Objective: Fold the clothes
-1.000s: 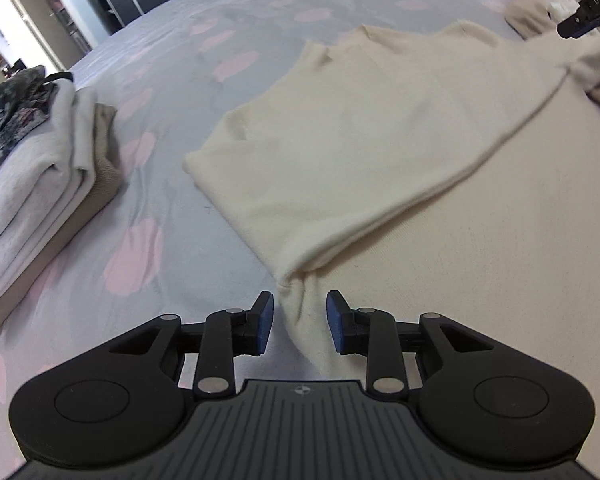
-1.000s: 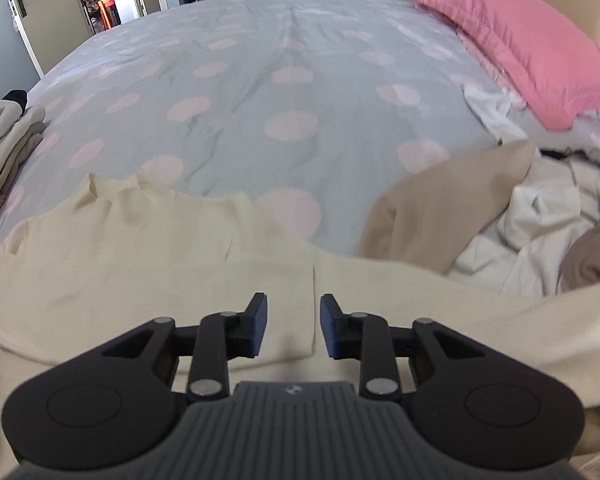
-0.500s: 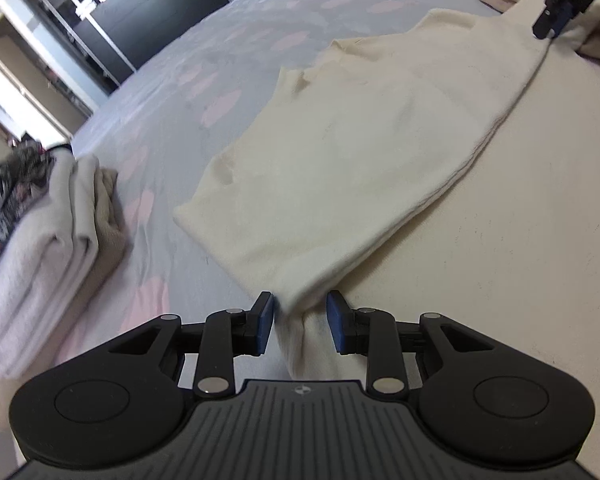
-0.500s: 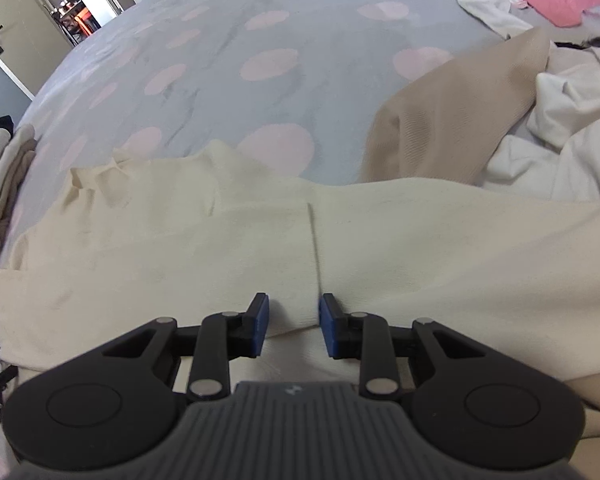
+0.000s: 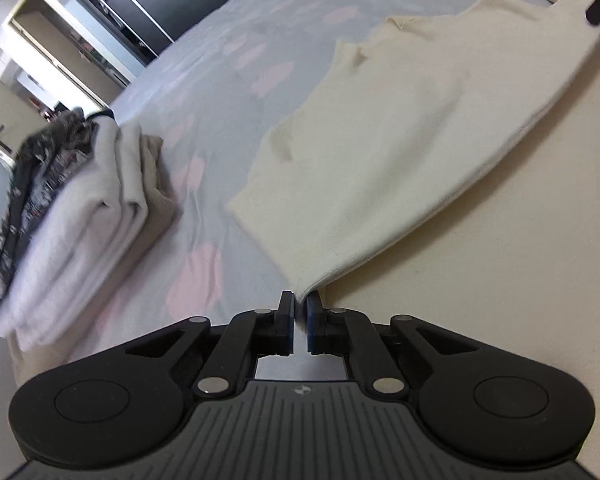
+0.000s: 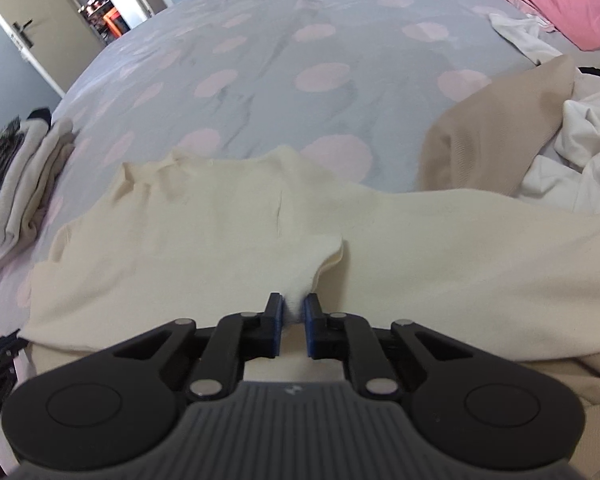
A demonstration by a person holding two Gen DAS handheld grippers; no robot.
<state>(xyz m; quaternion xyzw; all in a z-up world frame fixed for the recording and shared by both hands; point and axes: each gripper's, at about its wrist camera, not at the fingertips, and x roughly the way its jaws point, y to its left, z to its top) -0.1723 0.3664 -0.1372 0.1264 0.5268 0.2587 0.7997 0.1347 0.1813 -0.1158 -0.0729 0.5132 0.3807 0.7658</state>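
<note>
No readable writing shows. The cream sweater (image 6: 204,232) lies across the near bed (image 6: 300,92), collar far. The left gripper (image 5: 299,312) and right gripper (image 6: 292,312) each pinch its folded edge.

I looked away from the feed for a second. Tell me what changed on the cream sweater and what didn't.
Both grippers were open a second ago. Now the left gripper has shut on the corner of the cream sweater, and the right gripper has pinched a bunch of its fabric, lifting a small fold. The folded stack and the tan garment lie as before.
</note>
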